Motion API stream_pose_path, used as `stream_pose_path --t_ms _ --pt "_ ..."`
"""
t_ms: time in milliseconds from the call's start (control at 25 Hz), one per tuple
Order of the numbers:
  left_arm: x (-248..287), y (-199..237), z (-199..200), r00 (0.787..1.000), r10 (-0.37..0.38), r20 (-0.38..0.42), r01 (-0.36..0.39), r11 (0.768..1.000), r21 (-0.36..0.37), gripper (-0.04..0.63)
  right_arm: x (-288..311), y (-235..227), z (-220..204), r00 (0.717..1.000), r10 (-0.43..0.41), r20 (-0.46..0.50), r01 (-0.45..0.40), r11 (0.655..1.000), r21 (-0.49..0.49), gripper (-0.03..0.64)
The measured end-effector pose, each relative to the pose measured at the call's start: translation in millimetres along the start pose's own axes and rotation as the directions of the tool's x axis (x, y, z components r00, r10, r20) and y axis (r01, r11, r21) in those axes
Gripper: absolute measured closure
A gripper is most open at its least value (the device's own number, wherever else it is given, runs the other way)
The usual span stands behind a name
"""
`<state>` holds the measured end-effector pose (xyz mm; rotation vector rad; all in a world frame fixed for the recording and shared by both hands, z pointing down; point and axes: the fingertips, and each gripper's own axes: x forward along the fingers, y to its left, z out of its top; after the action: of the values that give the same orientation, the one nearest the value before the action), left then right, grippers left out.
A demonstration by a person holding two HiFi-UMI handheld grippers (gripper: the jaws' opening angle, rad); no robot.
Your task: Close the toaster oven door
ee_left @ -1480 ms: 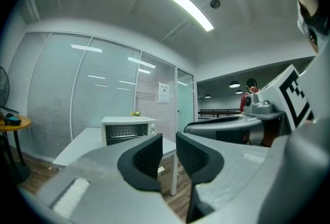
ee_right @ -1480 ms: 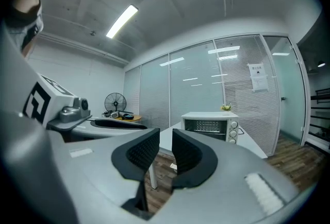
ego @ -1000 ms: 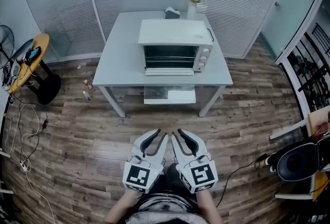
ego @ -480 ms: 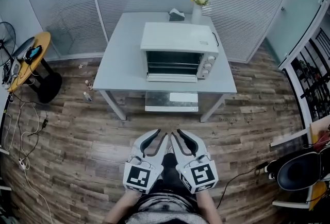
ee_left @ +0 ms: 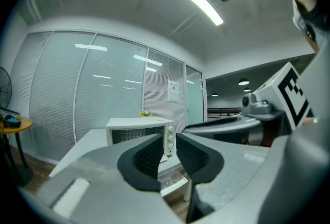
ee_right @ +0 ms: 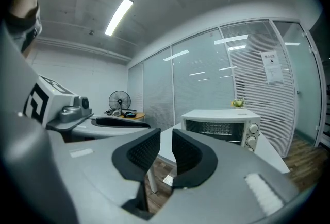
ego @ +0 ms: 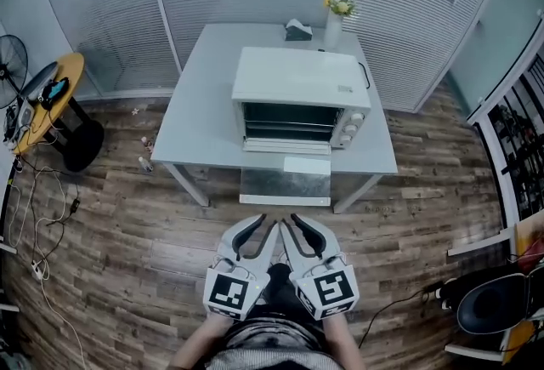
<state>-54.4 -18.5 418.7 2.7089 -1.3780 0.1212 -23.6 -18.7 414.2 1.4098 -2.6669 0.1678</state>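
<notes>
A white toaster oven (ego: 297,96) stands on a pale grey table (ego: 204,105), well ahead of both grippers. Its glass door (ego: 285,185) hangs open, down past the table's front edge. Its knobs are on the right side. My left gripper (ego: 257,228) and right gripper (ego: 297,226) are held side by side close to the person's body, over the wooden floor. In the left gripper view the left gripper (ee_left: 170,153) shows a narrow gap with nothing in it, and the oven (ee_left: 139,133) lies beyond. The right gripper (ee_right: 166,153) is closing slowly, also empty, and points towards the oven (ee_right: 221,127).
A vase of yellow flowers (ego: 333,24) and a small grey object (ego: 297,30) stand at the table's back edge. A round yellow side table (ego: 51,100) and a fan (ego: 10,71) stand at the left. Cables (ego: 42,224) trail on the floor. A dark chair (ego: 493,304) is at the right.
The table and oven have slid lower in the head view and look a little larger, as the person comes closer. Both grippers keep their place in front of the body.
</notes>
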Motion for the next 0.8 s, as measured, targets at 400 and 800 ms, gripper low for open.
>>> stream_pose_path --t_ms 400,800 --pt "50.0 27.5 5.5 0.999 0.025 -0.027 -0.025 1.0 0.002 0.508 39.1 -41.4 7.3 1.0 0.016 -0.003 -0.015 1.0 0.016 0.551" --pt "107.2 36.1 11.9 0.999 0.023 -0.035 -0.02 0.997 0.081 0.508 64.0 -94.6 19.5 0.999 0.033 0.01 -0.033 0.999 0.009 0.551"
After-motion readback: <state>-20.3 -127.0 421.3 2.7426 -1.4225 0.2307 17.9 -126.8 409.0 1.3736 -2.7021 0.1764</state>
